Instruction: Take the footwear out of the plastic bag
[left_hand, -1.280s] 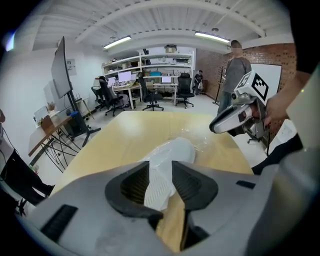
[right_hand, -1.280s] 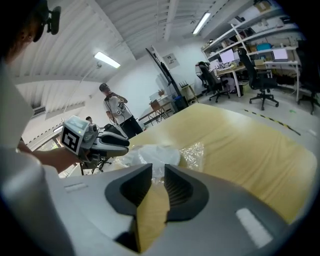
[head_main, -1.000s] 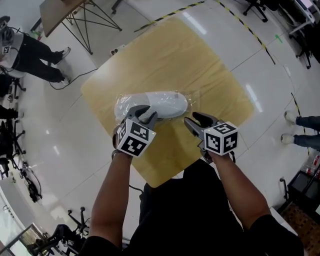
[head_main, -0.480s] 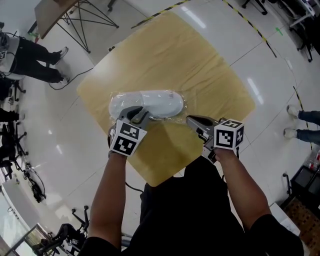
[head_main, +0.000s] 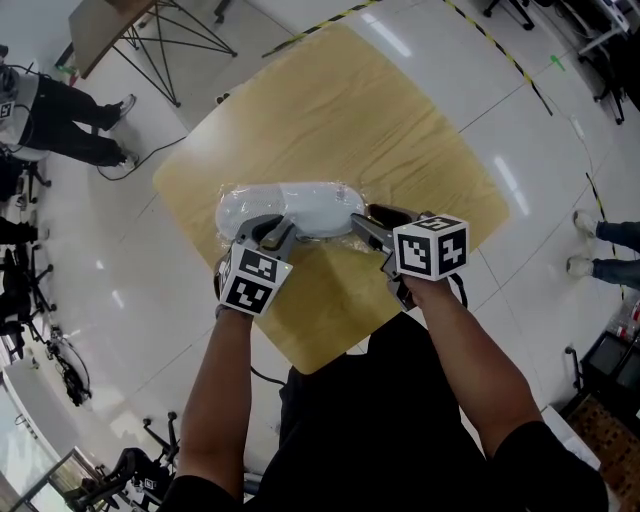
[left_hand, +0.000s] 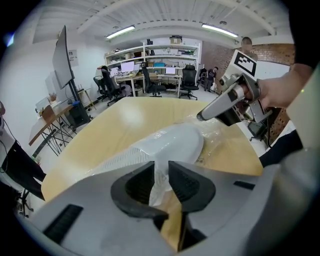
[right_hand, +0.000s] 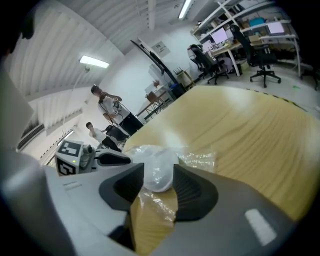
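White footwear (head_main: 300, 205) lies in a plastic bag (right_hand: 197, 160) by the counter's (head_main: 400, 130) near edge. The left hand-held gripper (head_main: 275, 230) has just been closing and pinches the bag's film. The right hand-held gripper (head_main: 360, 220) has just opened wide, with the bagged toe between its jaws.

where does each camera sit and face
Head view: on the person's head, facing steeply down at the table; forearms, left gripper, right gripper show.
Left gripper view: on that gripper, along its jaws, just closed on the plastic bag.
Right gripper view: on that gripper, along its jaws, just opened, shoe between them.
Shared: each gripper view shows the other gripper.
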